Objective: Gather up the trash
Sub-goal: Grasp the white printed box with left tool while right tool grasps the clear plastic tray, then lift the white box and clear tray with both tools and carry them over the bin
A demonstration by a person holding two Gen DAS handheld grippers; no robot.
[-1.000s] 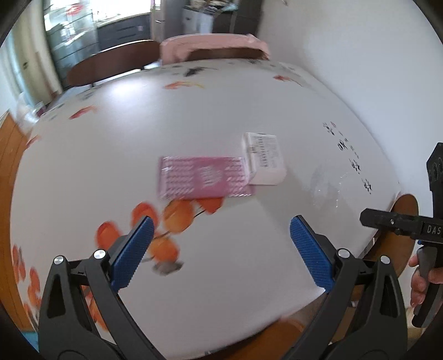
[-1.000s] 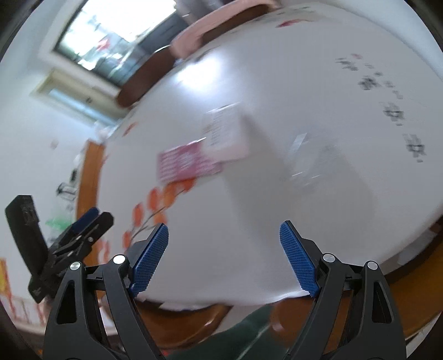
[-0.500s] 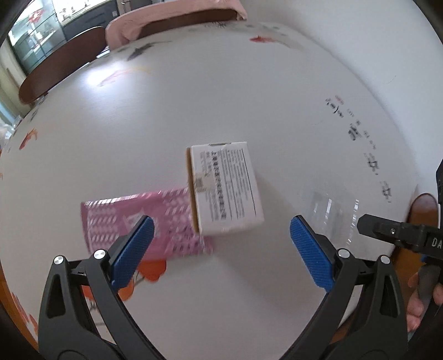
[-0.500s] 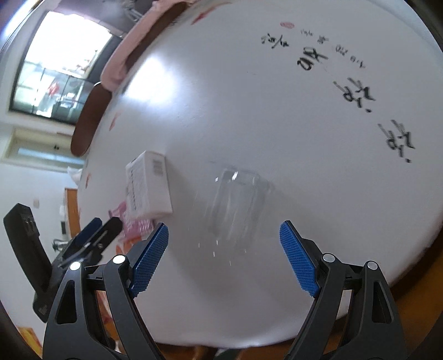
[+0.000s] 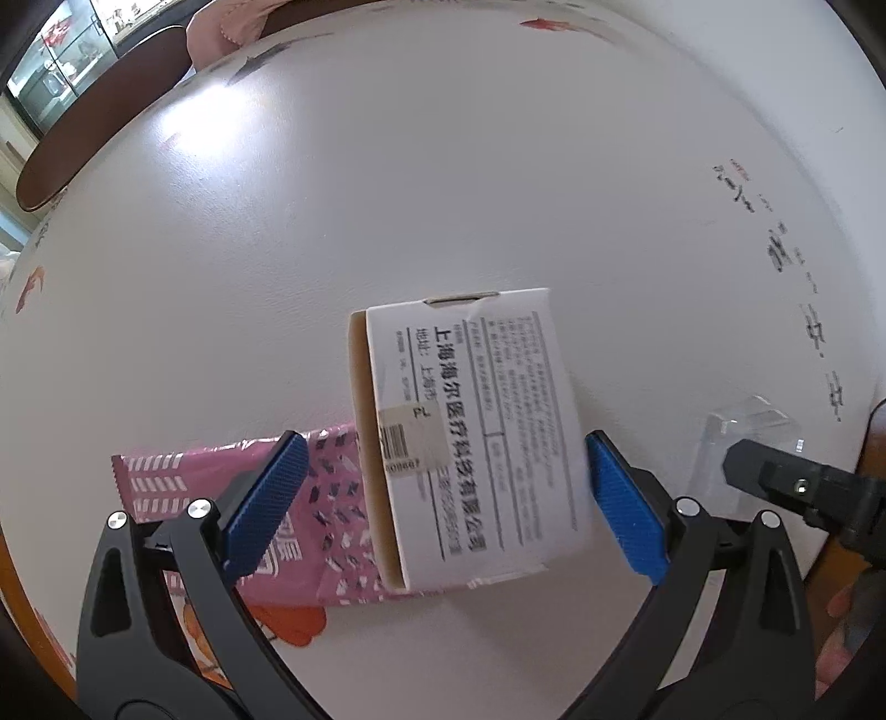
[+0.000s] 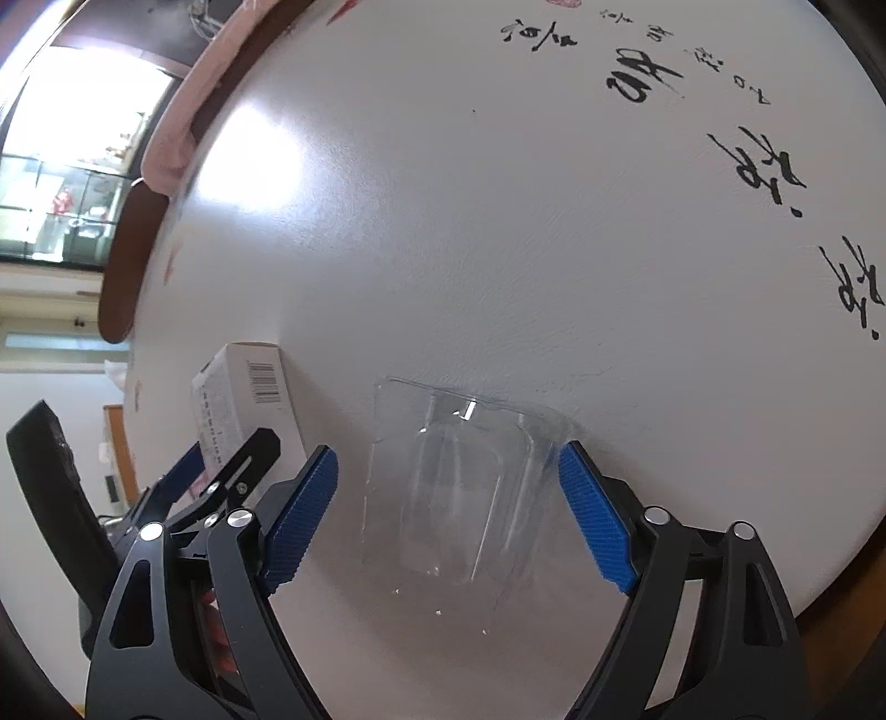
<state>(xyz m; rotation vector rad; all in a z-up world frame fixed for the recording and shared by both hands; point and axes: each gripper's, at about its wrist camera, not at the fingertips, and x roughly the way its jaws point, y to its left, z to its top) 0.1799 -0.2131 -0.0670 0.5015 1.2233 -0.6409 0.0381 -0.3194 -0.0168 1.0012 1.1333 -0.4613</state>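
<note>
— Between the spread pads of the left tongs (image 5: 440, 507), what lies there, and what has changed?

— A white printed box (image 5: 470, 437) sits flat on the worktop (image 5: 387, 194), its left end overlapping a pink wrapper (image 5: 232, 476). Half a second ago the box lay farther ahead and looked smaller; the tongs have come down over it, jaws wide, gripping nothing, the right pad just beside the box's edge.

— And the right tongs (image 6: 448, 515)?

— Also released, straddling a clear plastic tray (image 6: 459, 487) that was farther ahead before. Neither pad clearly touches it; the right one sits at its rim.

— How close are the two tools?

— Near. The left tongs show at the lower left of the right wrist view, beside the box (image 6: 243, 387); a black tip of the right tongs overlaps the tray (image 5: 742, 432) in the left view.

— Room to move?

— The worktop's near edge runs just beneath both tools. Beyond the trash, the white surface is open out to black brush lettering (image 6: 642, 77) on the right and the far rim, where a pink cushion (image 5: 232, 22) rests.
</note>
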